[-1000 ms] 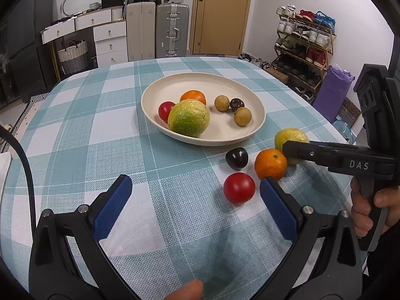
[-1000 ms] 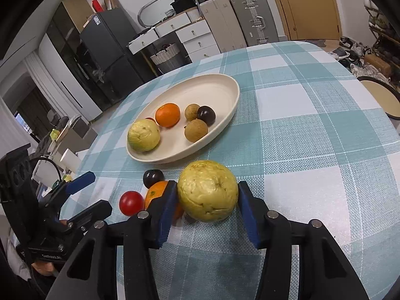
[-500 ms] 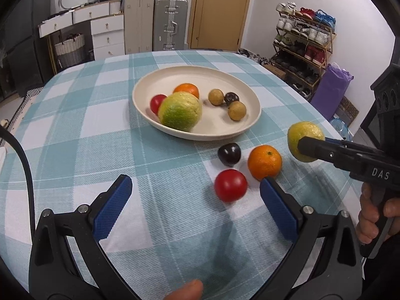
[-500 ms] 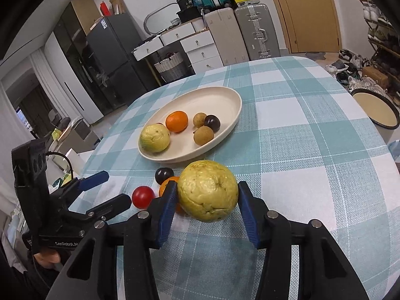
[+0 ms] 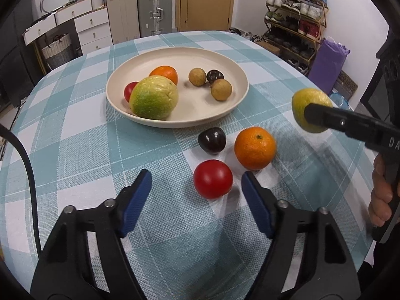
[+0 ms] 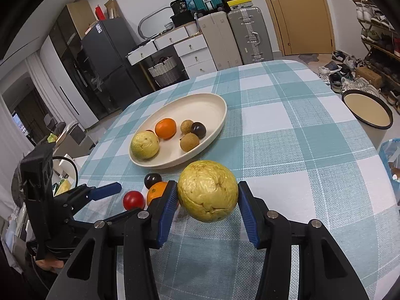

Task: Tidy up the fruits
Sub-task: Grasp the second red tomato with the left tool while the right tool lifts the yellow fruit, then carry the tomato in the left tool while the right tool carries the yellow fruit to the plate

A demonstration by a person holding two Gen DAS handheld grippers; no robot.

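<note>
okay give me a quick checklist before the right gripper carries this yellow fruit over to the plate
1. Grip: right gripper clamps the yellow guava between both pads, ok.
2. Lift: guava hangs above the tablecloth in the left wrist view, ok.
3. Landing room: plate has bare floor in the middle between the large guava and the longans, ok.
4. Left gripper open, low, short of the tomato, out of the path, ok.
5. Grip firmness, slip risk: cannot tell.
</note>
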